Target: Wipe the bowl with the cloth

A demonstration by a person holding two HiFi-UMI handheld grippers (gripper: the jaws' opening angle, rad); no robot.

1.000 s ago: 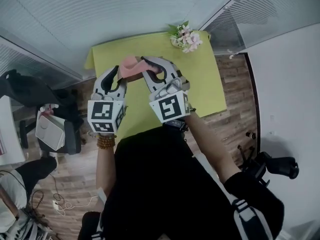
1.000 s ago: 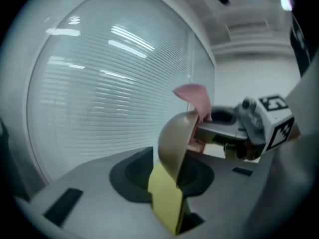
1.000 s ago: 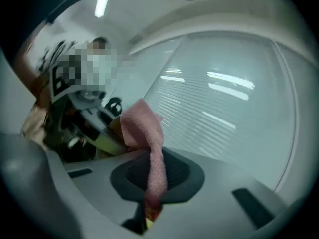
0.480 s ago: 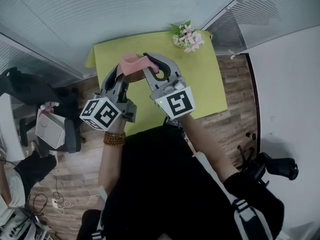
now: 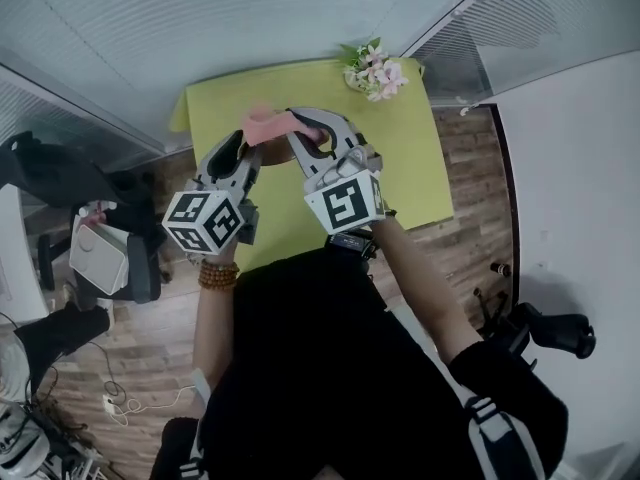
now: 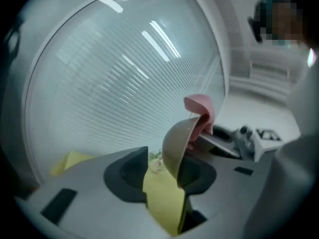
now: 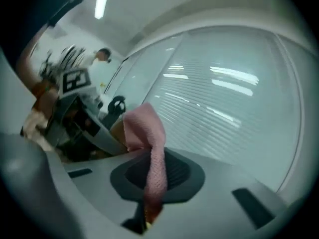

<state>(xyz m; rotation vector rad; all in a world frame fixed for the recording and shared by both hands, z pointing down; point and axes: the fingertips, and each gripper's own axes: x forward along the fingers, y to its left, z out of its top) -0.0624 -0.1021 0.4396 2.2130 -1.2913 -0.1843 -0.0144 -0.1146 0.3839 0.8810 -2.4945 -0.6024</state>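
Observation:
A tan bowl point(image 6: 174, 146) is up in the air over the yellow-green table point(image 5: 400, 168), seen edge-on in the left gripper view. It stands between the jaws of my left gripper point(image 6: 159, 171), which are opening. Its rim leans on the right-hand pad, and table shows through the gap on the other side. A pink cloth point(image 7: 149, 133) is pinched in my right gripper point(image 7: 154, 176), which is shut on it. The free end of the cloth point(image 6: 199, 111) lies folded into the bowl's mouth. In the head view the cloth point(image 5: 265, 125) hides the bowl between both grippers.
A small bunch of flowers point(image 5: 372, 73) stands at the table's far right corner. Glass walls with blinds run behind the table. A dark chair and a white box point(image 5: 100, 258) stand on the wooden floor to the left.
My left gripper has rolled so that its marker cube shows a different face, and both grippers have shifted slightly. The cloth stays pressed at the bowl.

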